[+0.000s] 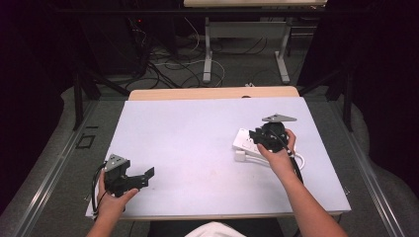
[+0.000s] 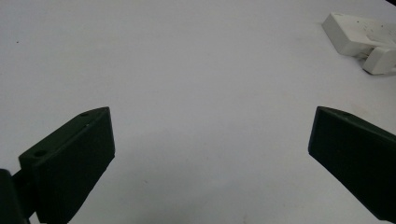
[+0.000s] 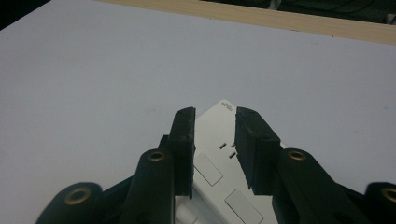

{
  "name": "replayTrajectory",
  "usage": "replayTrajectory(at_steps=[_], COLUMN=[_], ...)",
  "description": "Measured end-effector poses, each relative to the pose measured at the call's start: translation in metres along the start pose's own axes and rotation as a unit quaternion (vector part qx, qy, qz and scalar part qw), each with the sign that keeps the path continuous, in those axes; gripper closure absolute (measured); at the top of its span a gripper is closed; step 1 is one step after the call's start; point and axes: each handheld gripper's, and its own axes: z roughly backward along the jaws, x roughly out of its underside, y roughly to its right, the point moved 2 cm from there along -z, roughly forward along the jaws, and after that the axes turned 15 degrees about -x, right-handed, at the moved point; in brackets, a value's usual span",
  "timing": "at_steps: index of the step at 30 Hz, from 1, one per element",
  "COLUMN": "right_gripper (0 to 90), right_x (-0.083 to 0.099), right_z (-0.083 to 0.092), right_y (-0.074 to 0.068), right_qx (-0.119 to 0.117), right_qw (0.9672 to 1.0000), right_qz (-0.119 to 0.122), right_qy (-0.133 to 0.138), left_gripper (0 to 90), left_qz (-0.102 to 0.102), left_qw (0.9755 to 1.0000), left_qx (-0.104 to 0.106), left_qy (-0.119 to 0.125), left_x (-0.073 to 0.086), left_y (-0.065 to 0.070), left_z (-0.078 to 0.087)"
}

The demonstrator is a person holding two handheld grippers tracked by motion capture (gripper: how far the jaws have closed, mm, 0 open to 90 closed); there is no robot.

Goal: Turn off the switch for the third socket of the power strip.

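A white power strip (image 1: 243, 140) lies flat on the right half of the white table top (image 1: 188, 133). A white plug (image 1: 240, 156) sits at its near end. My right gripper (image 1: 258, 136) hovers over the strip, pointing down and to the left. In the right gripper view the strip's sockets and switches (image 3: 215, 140) show through the narrow gap of my right gripper (image 3: 215, 114); the pads press on nothing. My left gripper (image 1: 147, 177) rests near the front left edge, wide open and empty. In the left gripper view the strip (image 2: 355, 33) and plug (image 2: 380, 60) lie far beyond my left gripper (image 2: 212, 133).
A white cable (image 1: 299, 161) runs from the strip toward the right forearm. A wooden table edge (image 1: 212, 93) shows behind the white sheet. On the floor beyond are desk legs (image 1: 207, 54) and loose cables (image 1: 168, 69).
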Motion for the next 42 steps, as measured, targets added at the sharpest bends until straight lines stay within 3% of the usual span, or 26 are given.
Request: replayTrajectory(at_steps=[9,14,31,42], right_gripper=[74.7,76.8,86.0,89.3], right_x=[-0.008,-0.004,0.013,0.024], right_z=[-0.018,-0.026,-0.04,-0.05], right_y=[0.002,0.002,0.014,0.014], right_qx=[0.001,0.0,-0.004,-0.013], right_qw=[1.0,0.9997,0.9995,0.9983], right_qz=[0.0,0.02,-0.001,-0.01], right_qy=[-0.003,-0.011,-0.033,-0.056], left_gripper=[0.3,0.3,1.3,1.8], left_qz=[0.004,0.004,0.01,0.011], left_qw=[1.0,0.9999,0.9997,0.9997], left_qx=[-0.004,-0.009,-0.021,-0.022], left_qy=[-0.003,-0.009,-0.006,-0.007], left_x=[0.003,0.005,0.007,0.007], left_y=[-0.004,-0.006,-0.011,-0.01], left_z=[0.003,0.004,0.009,0.008])
